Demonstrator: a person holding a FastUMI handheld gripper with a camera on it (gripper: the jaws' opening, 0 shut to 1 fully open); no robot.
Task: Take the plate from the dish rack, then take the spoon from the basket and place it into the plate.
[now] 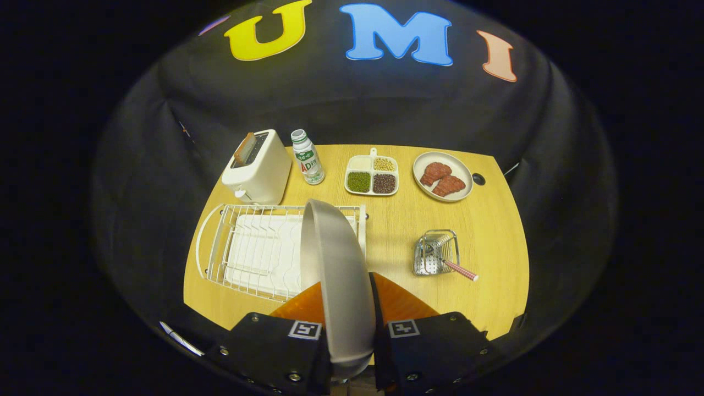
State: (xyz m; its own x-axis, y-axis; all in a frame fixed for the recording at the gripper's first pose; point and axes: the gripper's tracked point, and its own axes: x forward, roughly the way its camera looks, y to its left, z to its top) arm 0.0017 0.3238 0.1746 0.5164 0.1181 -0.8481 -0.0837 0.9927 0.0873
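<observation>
On the wooden surface (484, 231) stand a white toaster (257, 168), a small bottle (307, 157), a four-part tray of beans (372, 175) and a plate of meat (443, 176). The round grey plate (338, 275) stands on edge, clamped between the fingers (351, 335), above the white wire dish rack (258, 250). The red-checked-handled spoon (459, 269) sits in the small metal basket (434, 253), ahead to the right.

Matt grey plate (338, 275), smooth, held edge-on. White-coated wire dish rack (247, 247) on a pale wood-grain bench (489, 242). Shiny perforated metal basket (435, 254). Glossy white plastic toaster (258, 168).
</observation>
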